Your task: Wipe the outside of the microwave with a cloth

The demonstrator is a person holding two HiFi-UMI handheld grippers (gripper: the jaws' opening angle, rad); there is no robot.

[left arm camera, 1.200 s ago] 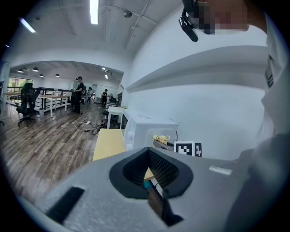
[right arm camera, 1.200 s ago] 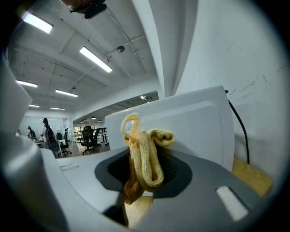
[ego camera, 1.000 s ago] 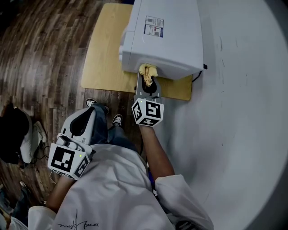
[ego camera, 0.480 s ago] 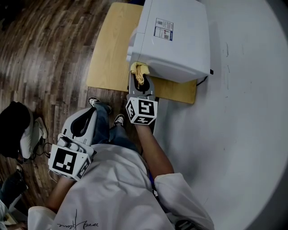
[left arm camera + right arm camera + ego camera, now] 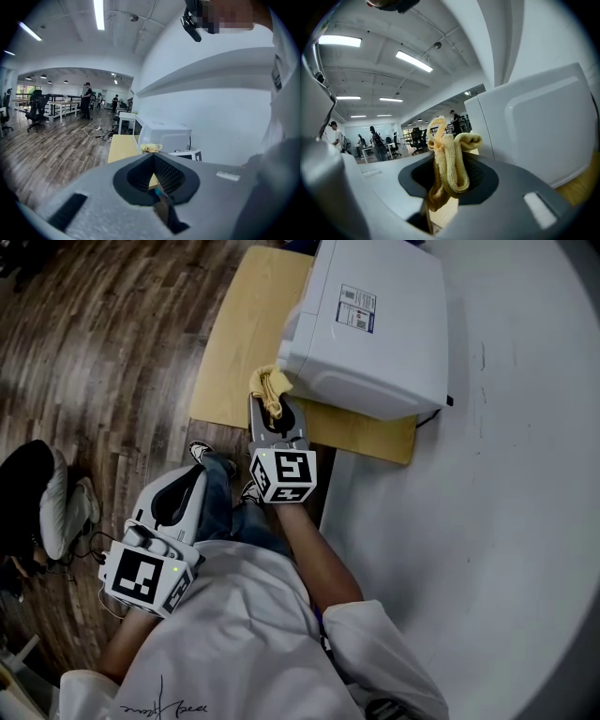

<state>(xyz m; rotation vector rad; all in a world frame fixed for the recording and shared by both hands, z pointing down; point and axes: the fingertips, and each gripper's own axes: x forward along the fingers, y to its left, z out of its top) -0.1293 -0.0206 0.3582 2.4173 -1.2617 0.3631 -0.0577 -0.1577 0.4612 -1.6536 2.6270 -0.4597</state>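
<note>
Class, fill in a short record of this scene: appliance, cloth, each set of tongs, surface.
Appliance: white box-shaped microwave, standing on the table
Cloth: yellow knitted cloth, bunched, at the microwave's near corner; contact unclear
Right side: right tongs shut on the cloth
Left side: left tongs shut, empty, held back from the microwave
Surface: light wooden table

The microwave (image 5: 375,324) sits on the right part of the table (image 5: 234,343), close to the wall (image 5: 506,521) on the right. Bare table top lies to its left. The cloth (image 5: 270,390) is just beside the microwave's near left corner, pinched between the jaws of the right gripper (image 5: 272,407). The left gripper (image 5: 187,476) is nearer and further left, over the floor (image 5: 94,352), well apart from the table.
</note>
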